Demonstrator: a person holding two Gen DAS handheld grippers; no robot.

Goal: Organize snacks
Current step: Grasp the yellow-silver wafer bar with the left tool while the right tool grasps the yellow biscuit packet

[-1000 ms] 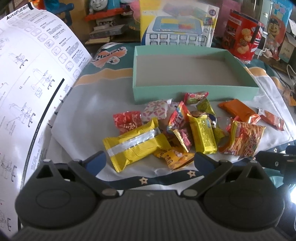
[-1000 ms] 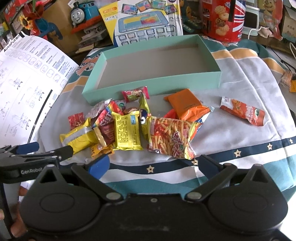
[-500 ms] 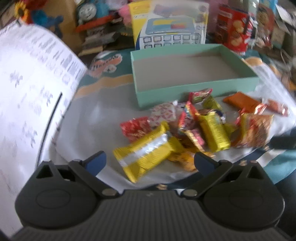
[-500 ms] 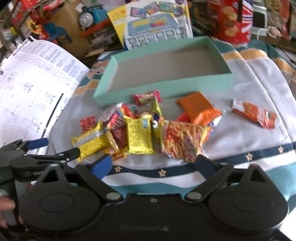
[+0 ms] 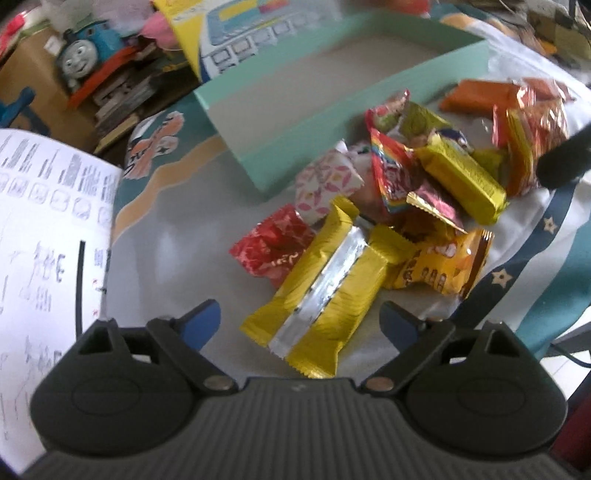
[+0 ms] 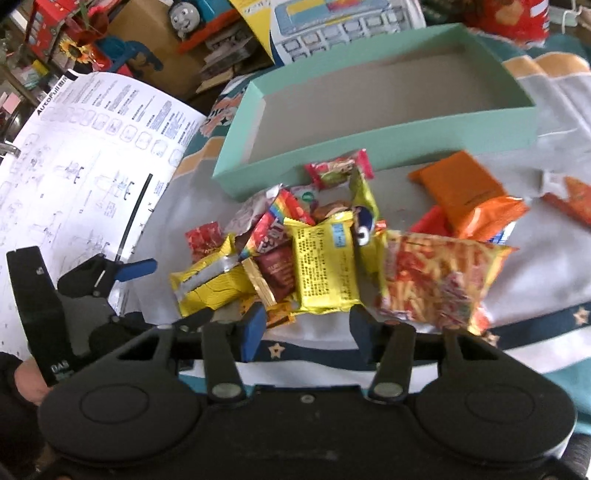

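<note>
A pile of snack packs lies on the cloth in front of an empty mint-green box (image 5: 295, 147) (image 6: 369, 147). My left gripper (image 5: 301, 325) hangs low over the pile's left end. Its jaws are wide and closing, with the near end of a yellow-and-silver pack (image 5: 325, 291) (image 6: 207, 284) between the fingertips, pads apart from it. My right gripper (image 6: 306, 328) is closing, half narrowed. A yellow printed pack (image 6: 325, 269) lies just ahead of its tips, with nothing gripped. The left gripper (image 6: 177, 290) also shows at the left of the right wrist view, straddling the yellow-and-silver pack.
A large white instruction sheet (image 5: 44, 221) (image 6: 92, 147) covers the left. An orange pack (image 6: 461, 184) and a fries-print bag (image 6: 439, 273) lie right of the pile. Toys, a toy-laptop carton (image 6: 343, 18) and a red tin crowd behind the box. The cloth's starred border runs along the near edge.
Both grippers have dropped closer to the pile. The left one rolled, so its view now tilts. The right jaws have narrowed from wide to about half.
</note>
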